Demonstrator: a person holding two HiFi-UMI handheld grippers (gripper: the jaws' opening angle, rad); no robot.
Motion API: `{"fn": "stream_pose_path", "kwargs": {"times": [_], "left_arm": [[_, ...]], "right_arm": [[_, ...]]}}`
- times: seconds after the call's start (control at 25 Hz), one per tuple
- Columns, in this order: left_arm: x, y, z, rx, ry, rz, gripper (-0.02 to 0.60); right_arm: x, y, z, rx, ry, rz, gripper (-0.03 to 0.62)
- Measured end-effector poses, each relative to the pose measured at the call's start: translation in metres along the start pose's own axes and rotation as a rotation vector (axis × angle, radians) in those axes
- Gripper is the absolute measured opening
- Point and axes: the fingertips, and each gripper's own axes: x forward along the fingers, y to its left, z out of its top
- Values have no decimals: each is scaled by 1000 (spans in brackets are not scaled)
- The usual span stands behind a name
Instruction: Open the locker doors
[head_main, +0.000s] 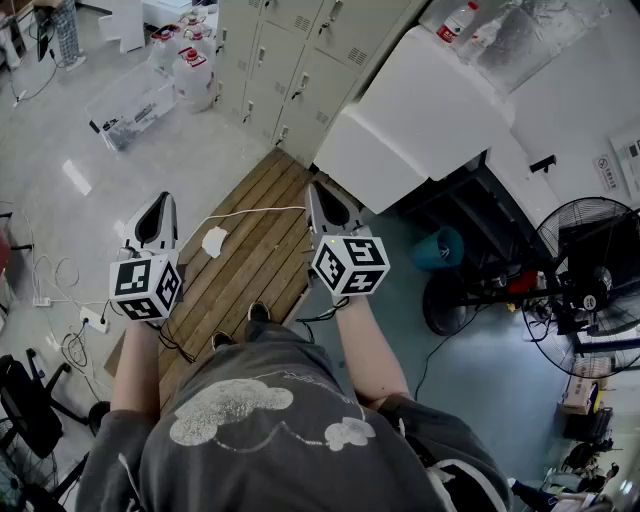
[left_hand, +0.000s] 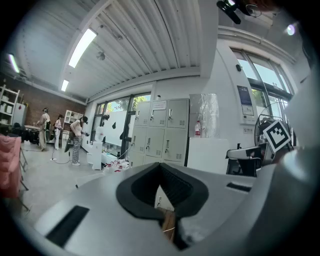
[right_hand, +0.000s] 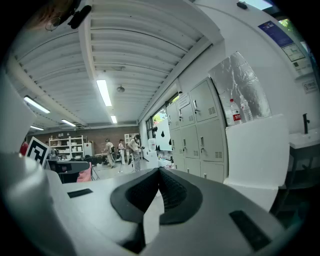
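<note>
While lockers (head_main: 300, 50) stand well ahead, left gripper (head_main: 160, 203), right gripper (head_main: 319, 197) held level (jaws together, empty).

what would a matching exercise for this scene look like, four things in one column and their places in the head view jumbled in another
Things
1. grey metal lockers
2. black round floor fan
3. clear plastic storage box
4. small white scrap

Places
A. lying on the brown wooden plank platform
B. at the right edge of the head view
C. on the pale grey floor, left of the lockers
D. at the far end of the platform, doors shut

Pairs: 1-D, 2-B, 3-C, 4-A
</note>
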Motion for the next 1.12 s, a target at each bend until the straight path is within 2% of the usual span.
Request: {"fn": "stream_pose_path", "kwargs": {"times": [0.36,0.52,0.64,0.84,0.92,0.96,1.04,1.12], "left_arm": [[25,3,-3,10,28,34,8],[29,15,7,2,15,43,8],[27,33,8,8,18,36,8],[12,78,1,21,33,26,8],[8,97,-3,25,40,29,8],[8,106,-5,17,40,32,8],[10,118,-9,-3,35,28,8],[15,128,-10,1,29,20,8]], "right_arm": [[25,-25,3,1,-3,12,29],[42,-21,13,-10,-5,25,29],[51,-13,17,-7,-28,5,28],[65,6,10,90,-114,-44,31],[73,18,2,90,-122,-51,35],[79,24,-2,88,-119,-49,51],[90,32,-6,88,-112,-39,178],[101,35,-9,86,-109,-39,229]]}}
